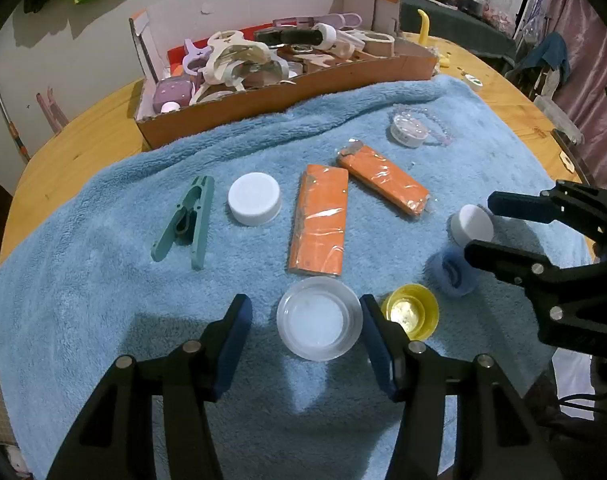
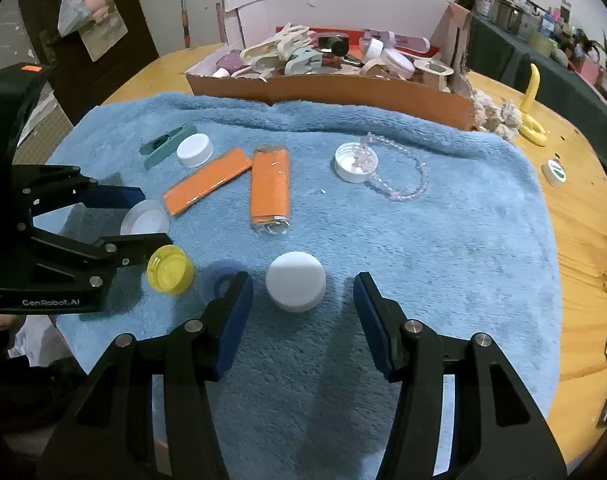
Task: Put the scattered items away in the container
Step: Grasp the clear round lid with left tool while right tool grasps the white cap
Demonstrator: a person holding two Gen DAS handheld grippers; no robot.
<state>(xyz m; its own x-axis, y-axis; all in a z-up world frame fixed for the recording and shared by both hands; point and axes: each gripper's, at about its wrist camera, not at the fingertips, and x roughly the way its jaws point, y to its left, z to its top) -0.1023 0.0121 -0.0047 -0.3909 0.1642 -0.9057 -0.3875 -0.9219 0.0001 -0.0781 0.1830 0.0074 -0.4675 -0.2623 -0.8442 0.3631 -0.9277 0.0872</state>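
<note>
My left gripper (image 1: 306, 322) is open, its fingers on either side of a clear round lid (image 1: 319, 318) on the blue towel (image 1: 103, 320). My right gripper (image 2: 301, 294) is open around a white cap (image 2: 296, 286). A yellow cap (image 1: 410, 316) and a blue fuzzy ring (image 1: 451, 274) lie between the two grippers. Two orange packets (image 1: 319, 220) (image 1: 385, 182), a white cap (image 1: 255, 199), a green clip (image 1: 185, 222), and a white lid with a pink bead string (image 2: 355, 162) lie farther out. The cardboard box (image 1: 287, 94) stands at the back, full of items.
The towel lies on a round wooden table (image 2: 583, 216). A yellow hook toy (image 2: 533, 100), a knotted rope piece (image 2: 497, 116) and a small white-green cap (image 2: 554, 172) sit on the wood to the right of the box. Walls and cluttered shelves stand behind.
</note>
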